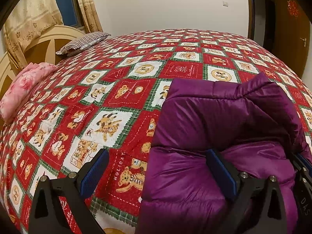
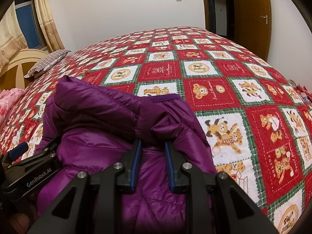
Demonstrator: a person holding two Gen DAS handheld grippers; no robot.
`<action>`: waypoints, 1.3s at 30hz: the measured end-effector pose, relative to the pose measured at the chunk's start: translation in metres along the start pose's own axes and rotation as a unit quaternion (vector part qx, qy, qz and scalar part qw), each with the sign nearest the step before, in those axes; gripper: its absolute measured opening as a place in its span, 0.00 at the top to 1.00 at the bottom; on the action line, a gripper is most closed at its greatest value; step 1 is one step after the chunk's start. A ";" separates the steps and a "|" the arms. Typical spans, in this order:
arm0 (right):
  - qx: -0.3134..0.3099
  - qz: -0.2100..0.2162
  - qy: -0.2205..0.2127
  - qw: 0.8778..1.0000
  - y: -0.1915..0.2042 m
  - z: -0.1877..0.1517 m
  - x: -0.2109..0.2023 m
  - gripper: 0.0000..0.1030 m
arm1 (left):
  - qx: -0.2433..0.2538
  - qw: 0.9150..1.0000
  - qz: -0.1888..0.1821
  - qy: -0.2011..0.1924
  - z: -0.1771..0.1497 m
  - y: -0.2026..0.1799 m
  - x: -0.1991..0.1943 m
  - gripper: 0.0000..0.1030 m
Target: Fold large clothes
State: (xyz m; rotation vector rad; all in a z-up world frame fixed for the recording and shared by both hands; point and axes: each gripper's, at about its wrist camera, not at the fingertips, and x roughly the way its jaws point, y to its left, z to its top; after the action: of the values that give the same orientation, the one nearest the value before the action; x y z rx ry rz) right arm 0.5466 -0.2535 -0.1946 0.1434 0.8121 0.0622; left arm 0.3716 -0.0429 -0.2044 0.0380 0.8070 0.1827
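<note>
Two grippers work at the near edge of a bed spread with a red, white and green teddy-bear quilt [image 1: 109, 105]. On it lies a purple padded jacket [image 1: 214, 128], bunched into a puffy heap at the near side of the bed, its quilted panels shining under the room light.

The left gripper [image 1: 156, 167] stands wide apart: one blue pad [image 1: 93, 175] hangs over bare quilt at about 7 o'clock in its own view, while the other rests on the jacket's left part at about 5 o'clock. Nothing sits between the two.

The right gripper [image 2: 153, 154] is drawn narrow, its blue-edged fingers [image 2: 135, 165] nearly parallel with a ridge of purple fabric rising between them at 6 o'clock of its view. Whether the pads actually bite the cloth I cannot tell. At 8 o'clock in that view the left tool shows from the side, lying against the jacket.

Beyond, at 10 o'clock in the left view, a pink floral bundle [image 1: 23, 89] sits by the cream headboard [image 1: 48, 39], with a striped pillow [image 1: 83, 42] farther along. Beige curtains [image 1: 29, 15] hang by the window, and a brown door [image 2: 253, 9] with a red paper ornament stands at 1 o'clock in the right view.
</note>
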 end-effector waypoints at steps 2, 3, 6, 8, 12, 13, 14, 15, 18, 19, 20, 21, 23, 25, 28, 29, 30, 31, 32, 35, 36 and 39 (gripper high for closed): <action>0.000 0.001 0.000 1.000 0.000 0.000 0.000 0.76 | -0.003 1.000 -0.005 0.003 0.001 0.001 0.001 0.02; 0.001 0.001 0.000 1.000 0.000 0.000 0.000 0.76 | -0.004 1.000 -0.010 0.005 0.001 0.001 0.001 0.02; 0.002 0.007 0.003 1.000 -0.001 0.002 0.000 0.75 | -0.018 0.998 -0.057 0.026 0.006 0.015 -0.001 0.02; 0.001 0.014 0.000 1.000 -0.001 0.003 -0.007 0.72 | -0.034 0.997 -0.072 0.023 0.008 0.031 -0.013 0.02; 0.003 0.009 -0.072 0.997 -0.004 0.000 -0.050 0.22 | -0.041 0.995 -0.093 -0.016 0.003 0.065 -0.046 0.02; 0.000 -0.003 -0.083 0.997 -0.004 -0.001 -0.057 0.19 | -0.037 0.995 -0.096 -0.016 -0.001 0.070 -0.049 0.02; -0.006 -0.016 -0.083 0.996 -0.006 -0.001 -0.061 0.19 | -0.029 0.995 -0.097 -0.010 -0.004 0.071 -0.048 0.02; -0.006 -0.019 -0.073 0.997 -0.009 -0.001 -0.060 0.19 | -0.018 0.994 -0.106 -0.001 -0.007 0.069 -0.044 0.02; 0.020 -0.014 -0.031 0.999 -0.025 -0.004 -0.046 0.20 | 0.000 0.993 -0.121 0.011 -0.018 0.058 -0.036 0.02; 0.032 -0.007 -0.021 0.999 -0.031 -0.006 -0.043 0.21 | -0.001 0.992 -0.130 0.005 -0.021 0.055 -0.036 0.02; 0.045 0.007 -0.012 0.999 -0.036 -0.010 -0.040 0.21 | 0.000 0.991 -0.137 0.003 -0.023 0.053 -0.037 0.02; 0.051 0.014 -0.006 0.999 -0.038 -0.013 -0.038 0.21 | 0.003 0.990 -0.144 0.003 -0.024 0.049 -0.035 0.02; 0.056 0.027 0.005 0.998 -0.041 -0.015 -0.033 0.21 | 0.015 0.988 -0.151 0.008 -0.025 0.042 -0.032 0.02; 0.059 0.041 0.016 0.997 -0.042 -0.015 -0.028 0.23 | 0.030 0.988 -0.154 0.006 -0.024 0.038 -0.030 0.02; 0.068 0.072 0.030 0.995 -0.046 -0.017 -0.019 0.27 | 0.047 0.986 -0.160 0.004 -0.022 0.032 -0.028 0.02; 0.069 0.077 0.031 0.994 -0.047 -0.017 -0.017 0.27 | 0.051 0.986 -0.161 0.001 -0.021 0.031 -0.028 0.02; 0.071 0.083 0.031 0.993 -0.048 -0.017 -0.015 0.27 | 0.054 0.985 -0.163 0.000 -0.021 0.029 -0.028 0.02; 0.073 0.087 0.030 0.993 -0.047 -0.018 -0.015 0.30 | 0.058 0.985 -0.163 -0.004 -0.021 0.026 -0.029 0.02; 0.071 0.091 0.028 0.993 -0.046 -0.019 -0.016 0.33 | 0.061 0.985 -0.163 -0.007 -0.022 0.024 -0.030 0.02; 0.073 0.113 0.033 0.990 -0.044 -0.022 -0.014 0.43 | 0.076 0.981 -0.180 -0.013 -0.023 0.016 -0.031 0.08; 0.078 0.120 0.035 0.989 -0.048 -0.023 -0.014 0.43 | 0.079 0.978 -0.194 -0.013 -0.023 0.014 -0.032 0.19; 0.099 0.151 0.044 0.983 -0.055 -0.023 -0.009 0.49 | 0.115 0.973 -0.199 -0.031 -0.026 -0.002 -0.041 0.42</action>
State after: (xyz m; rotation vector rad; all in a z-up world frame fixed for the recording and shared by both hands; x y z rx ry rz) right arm 0.5238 -0.3067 -0.2124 0.4545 0.8781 0.2757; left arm 0.3251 -0.0536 -0.1929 0.0985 0.7539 -0.2903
